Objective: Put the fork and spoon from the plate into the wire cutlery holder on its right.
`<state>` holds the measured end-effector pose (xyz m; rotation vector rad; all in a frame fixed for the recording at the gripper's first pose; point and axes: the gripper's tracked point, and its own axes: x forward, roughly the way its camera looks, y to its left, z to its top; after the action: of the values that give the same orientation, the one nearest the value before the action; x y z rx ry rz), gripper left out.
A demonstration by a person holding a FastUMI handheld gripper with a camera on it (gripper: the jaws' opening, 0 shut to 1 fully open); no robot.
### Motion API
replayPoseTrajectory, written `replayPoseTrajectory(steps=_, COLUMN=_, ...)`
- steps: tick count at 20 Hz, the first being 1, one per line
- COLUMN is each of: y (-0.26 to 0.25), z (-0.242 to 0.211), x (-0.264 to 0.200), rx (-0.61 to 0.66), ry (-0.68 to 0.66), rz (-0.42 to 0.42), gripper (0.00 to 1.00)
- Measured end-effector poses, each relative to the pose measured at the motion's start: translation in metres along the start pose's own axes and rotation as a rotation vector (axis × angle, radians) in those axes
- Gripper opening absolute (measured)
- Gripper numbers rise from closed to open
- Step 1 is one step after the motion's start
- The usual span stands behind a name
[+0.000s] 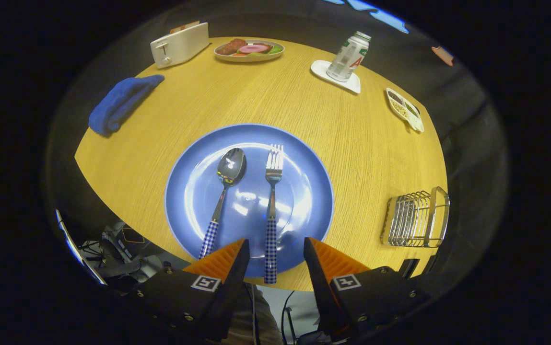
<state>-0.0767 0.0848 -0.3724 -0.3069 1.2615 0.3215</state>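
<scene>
A blue plate [193,191] lies on the round wooden table just ahead of my fingers. On it rest a spoon [225,189] and a fork [272,201], side by side, both with blue-and-white checked handles pointing toward me. The fork's handle end sits between my two fingers, untouched by either. My gripper [275,251] is open, above the plate's near rim. The spoon's handle passes just left of the left finger. The wire cutlery holder [416,218] stands on the table to the right of the plate, near the table's edge.
Beyond the plate are a folded blue cloth [122,103], a white toaster [179,44], a plate of food [249,49], a can on a white coaster [349,57] and a small divided snack dish [404,109]. Cables and gear [117,249] lie below the table's near-left edge.
</scene>
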Motion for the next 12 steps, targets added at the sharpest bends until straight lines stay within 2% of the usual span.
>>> replayPoseTrajectory(steps=1, y=-0.001, z=-0.003, x=0.004, rx=-0.021, ry=0.027, rz=-0.011, gripper=0.68)
replayPoseTrajectory(steps=2, y=-0.006, z=-0.009, x=0.008, rx=-0.049, ry=0.069, rz=-0.032, gripper=0.58)
replayPoseTrajectory(steps=4, y=0.000, z=-0.016, x=0.015, rx=-0.053, ry=0.105, rz=-0.012, gripper=0.44)
replayPoseTrajectory(steps=7, y=0.004, z=-0.017, x=0.016, rx=-0.050, ry=0.137, rz=-0.003, gripper=0.44)
replayPoseTrajectory(steps=8, y=0.005, z=-0.014, x=0.018, rx=-0.056, ry=0.151, rz=0.007, gripper=0.09)
replayPoseTrajectory(steps=11, y=0.010, z=-0.008, x=0.021, rx=-0.006, ry=0.156, rz=0.072, gripper=0.08)
replayPoseTrajectory(steps=12, y=0.010, z=-0.009, x=0.019, rx=-0.004, ry=0.179, rz=0.089, gripper=0.01)
